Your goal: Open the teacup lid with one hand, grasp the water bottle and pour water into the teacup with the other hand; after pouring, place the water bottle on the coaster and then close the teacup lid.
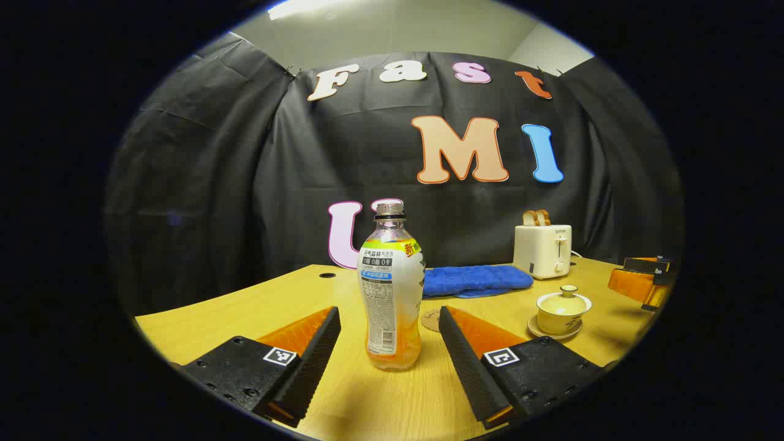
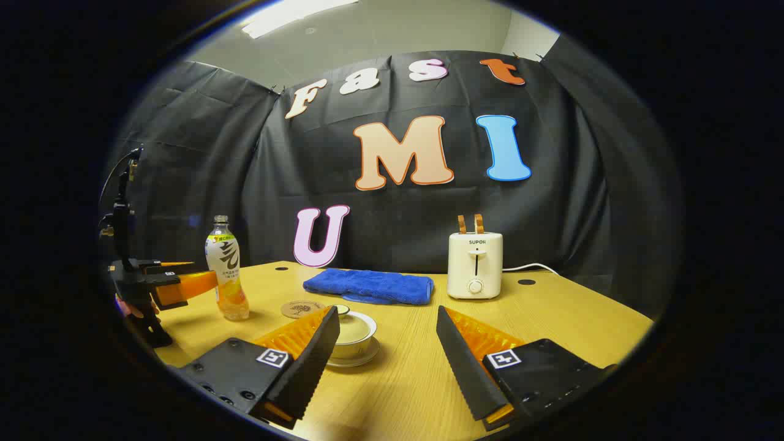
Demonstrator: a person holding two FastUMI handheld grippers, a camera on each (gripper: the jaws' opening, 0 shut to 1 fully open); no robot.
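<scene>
On the table (image 2: 551,318), seen in the right gripper view: bottle (image 2: 225,269) at left, coaster (image 2: 302,309) right of it, lidded teacup (image 2: 353,334) on a saucer (image 2: 361,358) nearer the camera. Cloth (image 2: 369,286) lies behind the coaster; toaster (image 2: 474,264) stands right of the cloth.

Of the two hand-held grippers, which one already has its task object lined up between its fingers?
The left hand-held gripper: the water bottle stands between its open fingers. The right hand-held gripper has the teacup off beside one finger.

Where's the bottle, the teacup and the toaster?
bottle (image 1: 392,294), left gripper view, on its label.
teacup (image 1: 562,312), left gripper view, on its side.
toaster (image 2: 474,264), right gripper view, on its front.
</scene>
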